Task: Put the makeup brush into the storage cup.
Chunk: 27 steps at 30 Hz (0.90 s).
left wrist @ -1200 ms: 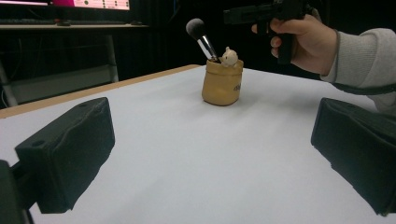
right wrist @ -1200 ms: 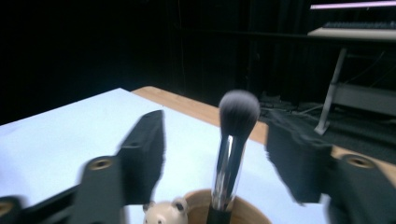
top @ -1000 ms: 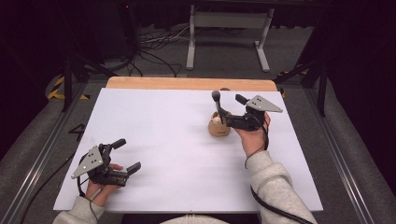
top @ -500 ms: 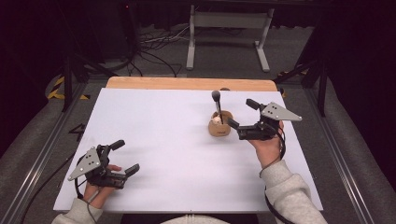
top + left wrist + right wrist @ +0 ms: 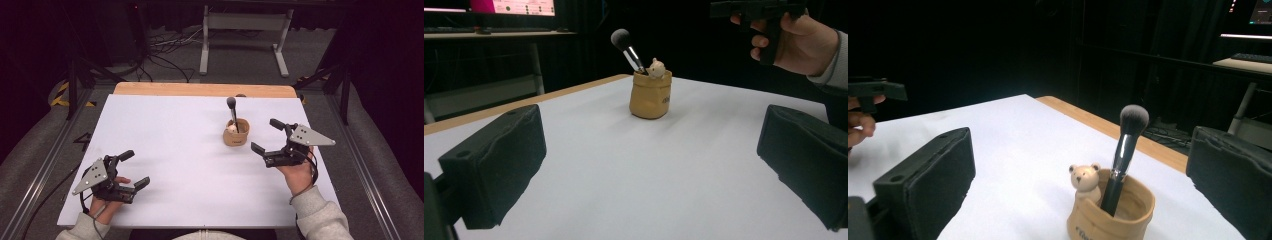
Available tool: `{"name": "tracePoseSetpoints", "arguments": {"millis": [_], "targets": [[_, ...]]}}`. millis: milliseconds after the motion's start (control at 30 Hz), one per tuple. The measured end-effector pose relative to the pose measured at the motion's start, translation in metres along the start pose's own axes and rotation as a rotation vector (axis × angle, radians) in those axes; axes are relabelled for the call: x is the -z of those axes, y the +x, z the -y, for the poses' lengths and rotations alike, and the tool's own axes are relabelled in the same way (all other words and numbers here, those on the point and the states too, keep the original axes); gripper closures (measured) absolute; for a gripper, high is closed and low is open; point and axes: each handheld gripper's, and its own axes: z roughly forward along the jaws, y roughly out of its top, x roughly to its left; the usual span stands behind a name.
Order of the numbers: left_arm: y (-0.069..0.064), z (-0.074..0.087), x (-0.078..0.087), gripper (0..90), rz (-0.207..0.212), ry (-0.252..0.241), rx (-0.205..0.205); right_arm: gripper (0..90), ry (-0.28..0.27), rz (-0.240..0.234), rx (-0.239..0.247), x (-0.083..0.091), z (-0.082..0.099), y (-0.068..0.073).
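Observation:
A small tan pot (image 5: 236, 134) with a bear figure on its rim stands right of the table's middle. A black makeup brush (image 5: 232, 111) leans upright inside it, head up. My right gripper (image 5: 266, 135) hovers just right of the pot, apart from it. Its jaws have just been opening and stand open with nothing held. In the right gripper view the pot (image 5: 1110, 212) and brush (image 5: 1124, 150) sit ahead of the right gripper (image 5: 1078, 182). My left gripper (image 5: 136, 167) rests open at the front left. The left gripper view has the pot (image 5: 651, 95) far beyond the left gripper (image 5: 651, 165).
The white table top (image 5: 175, 140) ends in a wooden strip (image 5: 200, 90) at the far edge. A metal stand (image 5: 245, 22) and cables lie on the floor behind. Dark rails run along both sides of the table.
My right gripper has drawn back from the pot toward the right and slightly nearer the person, leaving the brush standing in it. The left gripper has stayed put.

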Motion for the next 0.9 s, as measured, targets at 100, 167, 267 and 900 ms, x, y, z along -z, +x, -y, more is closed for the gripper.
{"name": "tracePoseSetpoints", "arguments": {"millis": [100,167,267,900], "targets": [[-0.001,0.000,0.000,0.0,0.000,-0.002,0.000,0.0,0.002,-0.009,0.000,0.005,0.004,0.002],[-0.001,-0.001,0.000,0.0,-0.001,-0.005,-0.001,0.0,0.001,-0.008,-0.002,0.009,0.007,0.003],[-0.001,-0.001,-0.001,0.0,0.001,-0.007,-0.001,0.0,0.001,-0.012,0.002,0.013,0.012,0.004],[-0.001,-0.001,-0.002,0.0,0.020,-0.015,0.022,0.0,-0.007,-0.044,0.003,0.027,0.043,0.017]]}}
